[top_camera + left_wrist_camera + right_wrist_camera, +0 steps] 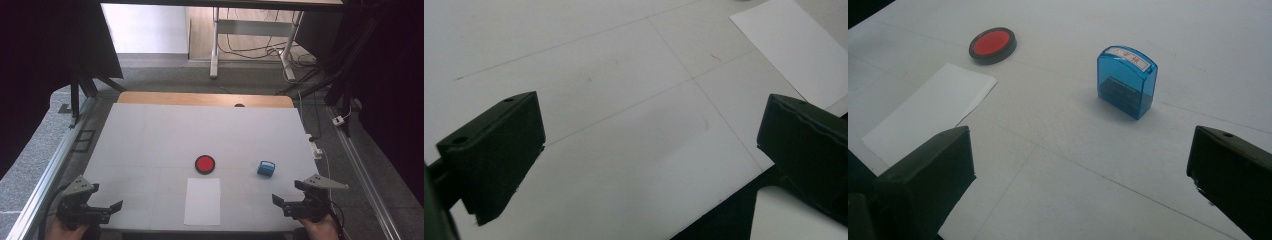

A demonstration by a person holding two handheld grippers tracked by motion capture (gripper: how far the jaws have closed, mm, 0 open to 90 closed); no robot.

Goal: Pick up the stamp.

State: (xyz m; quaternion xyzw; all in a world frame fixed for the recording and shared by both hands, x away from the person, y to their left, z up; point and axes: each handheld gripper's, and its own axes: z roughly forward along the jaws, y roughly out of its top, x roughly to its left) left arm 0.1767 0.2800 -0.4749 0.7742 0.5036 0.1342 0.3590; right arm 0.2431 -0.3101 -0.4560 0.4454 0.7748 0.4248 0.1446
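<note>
Stamp (1127, 81) sits just ahead of my right gripper (295, 199), upright on the table's (150, 145) right side.
Both grippers spread, empty; left gripper (102, 207) well apart at the near-left.

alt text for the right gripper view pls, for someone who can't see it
A translucent blue stamp stands upright on a white table, ahead of the right gripper, whose two black jaws are wide apart with nothing between them. To the stamp's left in this view, a round red ink pad in a black case lies just beyond the far end of a white sheet of paper.
</note>
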